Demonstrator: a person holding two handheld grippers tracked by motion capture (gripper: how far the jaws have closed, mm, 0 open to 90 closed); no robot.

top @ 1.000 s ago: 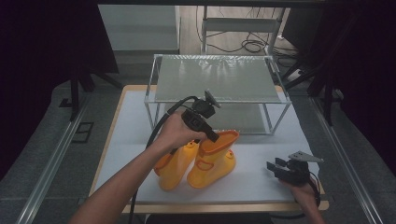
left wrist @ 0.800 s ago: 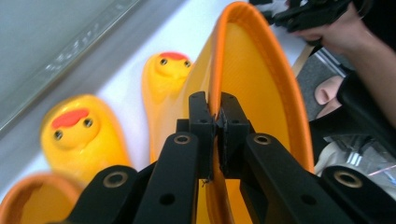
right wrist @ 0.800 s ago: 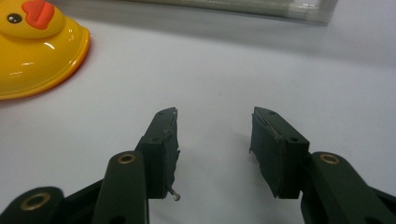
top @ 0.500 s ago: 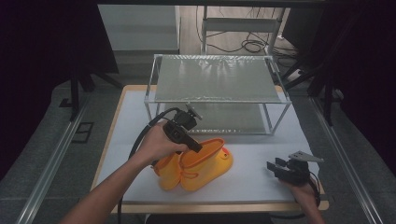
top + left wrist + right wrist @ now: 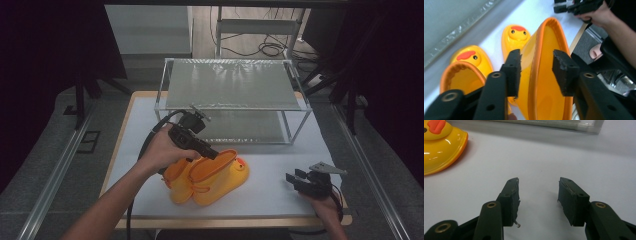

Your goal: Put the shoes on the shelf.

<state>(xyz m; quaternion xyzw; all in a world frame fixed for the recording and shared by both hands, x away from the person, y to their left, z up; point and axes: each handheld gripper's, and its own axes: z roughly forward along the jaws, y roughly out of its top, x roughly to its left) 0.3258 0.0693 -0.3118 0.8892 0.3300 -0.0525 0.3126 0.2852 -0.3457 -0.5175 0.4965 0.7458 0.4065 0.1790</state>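
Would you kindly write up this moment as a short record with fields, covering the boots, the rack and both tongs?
surface: white table
boots: two yellow duck-faced boots with orange rims, side by side; near boot, far boot
rack: metal-framed wire shelf at the back of the table
left tongs: jaws apart, straddling the near boot's orange rim, one inside and one outside
right tongs: jaws apart, nothing between them, over bare table to the right of the boots

Beyond my work, a metal-framed two-tier shelf with frosted panels (image 5: 232, 85) stands at the white counter's (image 5: 310, 135) far edge.
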